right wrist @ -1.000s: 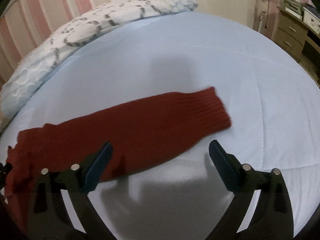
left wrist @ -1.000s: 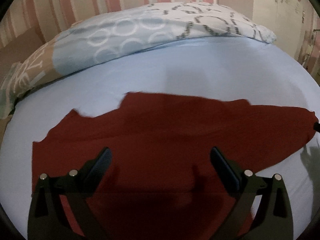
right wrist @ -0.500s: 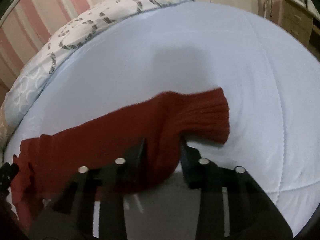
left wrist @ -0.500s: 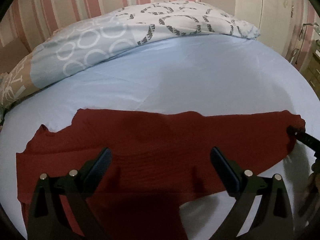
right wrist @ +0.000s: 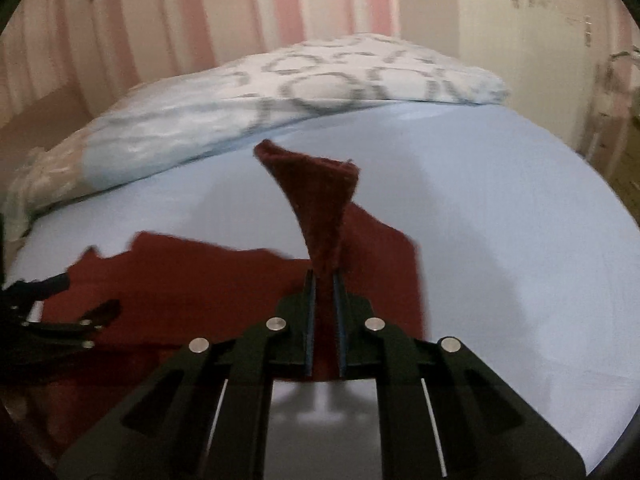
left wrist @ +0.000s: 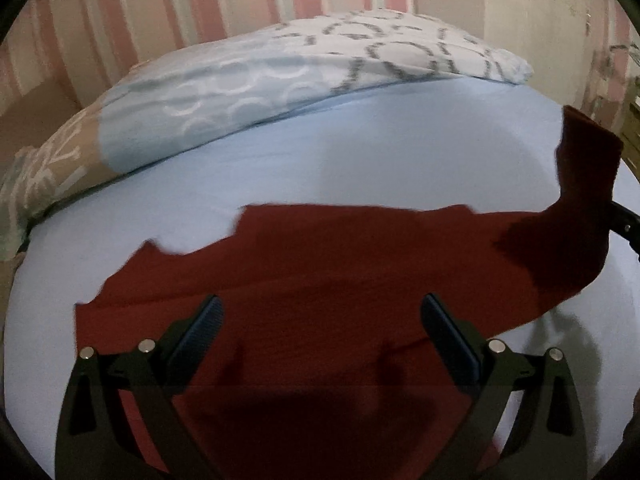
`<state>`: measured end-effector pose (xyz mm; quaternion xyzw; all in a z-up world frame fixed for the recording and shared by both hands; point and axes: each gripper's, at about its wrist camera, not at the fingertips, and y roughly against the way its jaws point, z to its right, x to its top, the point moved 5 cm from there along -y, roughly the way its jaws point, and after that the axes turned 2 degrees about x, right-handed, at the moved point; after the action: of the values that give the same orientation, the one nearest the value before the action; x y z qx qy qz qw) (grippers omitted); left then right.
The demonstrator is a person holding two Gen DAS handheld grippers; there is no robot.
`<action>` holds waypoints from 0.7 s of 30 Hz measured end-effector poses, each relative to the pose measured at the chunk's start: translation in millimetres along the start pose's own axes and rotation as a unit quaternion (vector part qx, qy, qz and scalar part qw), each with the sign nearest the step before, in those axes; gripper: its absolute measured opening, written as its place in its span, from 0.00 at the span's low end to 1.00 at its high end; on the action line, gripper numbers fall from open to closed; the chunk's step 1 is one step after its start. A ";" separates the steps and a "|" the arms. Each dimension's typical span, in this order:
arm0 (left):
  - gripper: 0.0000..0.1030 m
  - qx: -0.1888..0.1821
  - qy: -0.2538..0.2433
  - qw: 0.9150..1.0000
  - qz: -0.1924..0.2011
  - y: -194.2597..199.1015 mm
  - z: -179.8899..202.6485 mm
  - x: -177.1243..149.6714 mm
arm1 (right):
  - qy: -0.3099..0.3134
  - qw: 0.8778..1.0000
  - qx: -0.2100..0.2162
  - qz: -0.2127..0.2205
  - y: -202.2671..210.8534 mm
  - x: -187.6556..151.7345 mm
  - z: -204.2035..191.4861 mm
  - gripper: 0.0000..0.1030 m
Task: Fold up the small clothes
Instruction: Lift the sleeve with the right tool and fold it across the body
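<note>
While still early in the fold, had red sweater (left wrist: pixel 320 280) mostly spread flat on blue bed sheet (left wrist: pixel 360 152), below patterned duvet (left wrist: pixel 280 76); no finished fold visible, body and other sleeve left to do. Right gripper (right wrist: pixel 324 280) clamped tight on sleeve (right wrist: pixel 320 200), cuff end raised off sheet. Left gripper (left wrist: pixel 320 320) spread wide over sweater body, gripping nothing.
</note>
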<state>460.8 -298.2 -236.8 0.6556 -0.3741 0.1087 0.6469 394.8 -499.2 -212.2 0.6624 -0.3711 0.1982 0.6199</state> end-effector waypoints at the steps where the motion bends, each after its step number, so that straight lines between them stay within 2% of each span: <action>1: 0.96 0.002 0.008 1.000 -0.001 1.7 -15.3 -3.5 | 0.002 1.000 0.007 -0.002 -1.2 0.0 -12.2 0.08; 5: 0.96 0.013 0.041 0.999 -0.008 7.4 -73.2 -18.6 | 0.001 0.998 0.053 -0.023 -22.0 -4.3 -87.3 0.08; 10: 0.96 0.046 0.067 0.997 -0.014 14.1 -144.4 -43.9 | 0.021 0.994 0.100 -0.043 -44.5 -10.2 -170.1 0.08; 15: 0.96 0.073 0.094 0.993 -0.024 19.3 -197.2 -66.9 | 0.044 0.984 0.155 -0.076 -67.7 -26.6 -255.7 0.08; 18: 0.96 0.078 0.117 0.989 -0.034 21.1 -225.5 -83.3 | 0.050 0.978 0.171 -0.111 -90.9 -41.8 -288.9 0.08; 21: 0.96 0.086 0.127 0.987 -0.046 19.0 -238.3 -95.5 | 0.069 0.972 0.163 -0.157 -113.1 -65.0 -308.8 0.10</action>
<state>463.7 -41.1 -248.8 0.7064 -0.2475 0.1931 0.6344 497.2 -189.1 -288.2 0.7890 -0.1815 0.2016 0.5512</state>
